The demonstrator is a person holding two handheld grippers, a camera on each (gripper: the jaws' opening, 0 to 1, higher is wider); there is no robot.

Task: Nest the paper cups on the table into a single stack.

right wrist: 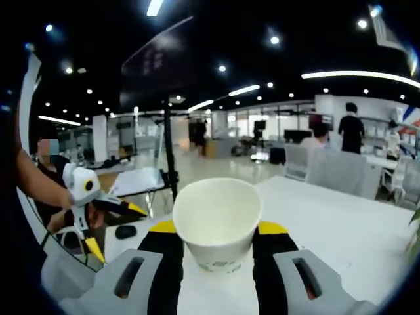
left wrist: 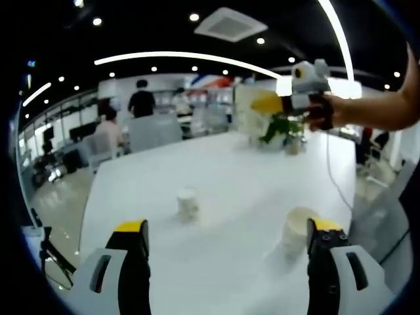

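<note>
Paper cups are your task, and they are spread over the long white table (left wrist: pixel 216 197). Your right gripper (right wrist: pixel 216 246) is raised above the table and grasps one white cup (right wrist: pixel 216 220) upright between its yellow-tipped jaws, rim facing you. Your left gripper (left wrist: pixel 230 239) hangs with its jaws wide apart and empty. Another cup (left wrist: pixel 296 230) stands just beside its right jaw, and the smallest-looking cup (left wrist: pixel 188 203) stands farther off, mid-table

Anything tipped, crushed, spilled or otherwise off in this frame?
Nothing stands out. Two paper cups stand upright and apart on the white table: one mid-table, one by the left gripper's right jaw. The right gripper holds a third cup, undented.
</note>
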